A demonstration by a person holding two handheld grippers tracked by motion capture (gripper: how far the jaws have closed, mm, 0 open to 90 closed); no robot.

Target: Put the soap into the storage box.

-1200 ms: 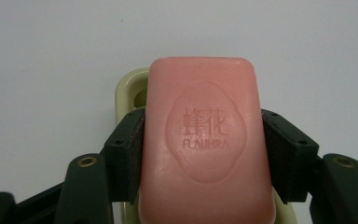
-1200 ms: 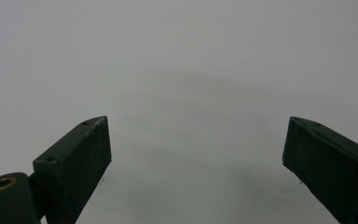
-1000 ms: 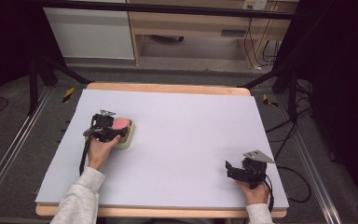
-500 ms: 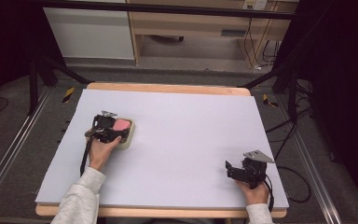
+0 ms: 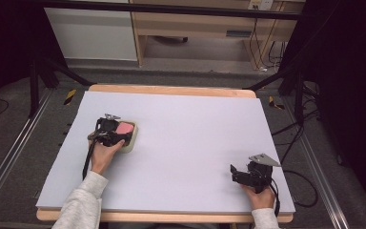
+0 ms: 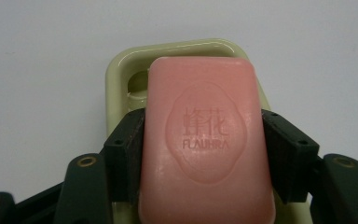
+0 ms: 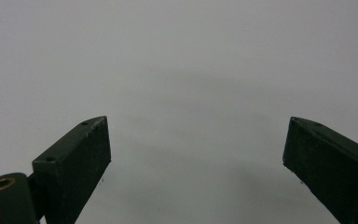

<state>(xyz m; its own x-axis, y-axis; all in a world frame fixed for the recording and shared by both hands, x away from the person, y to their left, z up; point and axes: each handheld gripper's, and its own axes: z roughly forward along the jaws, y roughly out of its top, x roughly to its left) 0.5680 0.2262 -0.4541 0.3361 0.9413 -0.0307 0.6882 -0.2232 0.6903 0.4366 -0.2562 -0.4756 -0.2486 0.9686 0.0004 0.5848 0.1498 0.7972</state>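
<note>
A pink soap bar (image 6: pixel 207 140) stamped FLAUHRA lies over a pale green soap dish (image 6: pixel 121 70). My left gripper (image 6: pixel 204 140) is shut on the bar, one black pad pressed on each long side. From the high view the same gripper (image 5: pixel 116 130) sits over the dish (image 5: pixel 129 144) at the table's left, with the pink soap (image 5: pixel 124 128) showing beside it. My right gripper (image 5: pixel 233 172) rests near the front right of the table, and in its own view its jaws (image 7: pixel 196 149) stand wide open over bare white surface.
The white tabletop (image 5: pixel 190 129) has a wooden edge around it. Black frame legs (image 5: pixel 38 81) and cables (image 5: pixel 295 133) flank the table on the floor. A wooden shelf unit (image 5: pixel 205 28) stands beyond the far edge.
</note>
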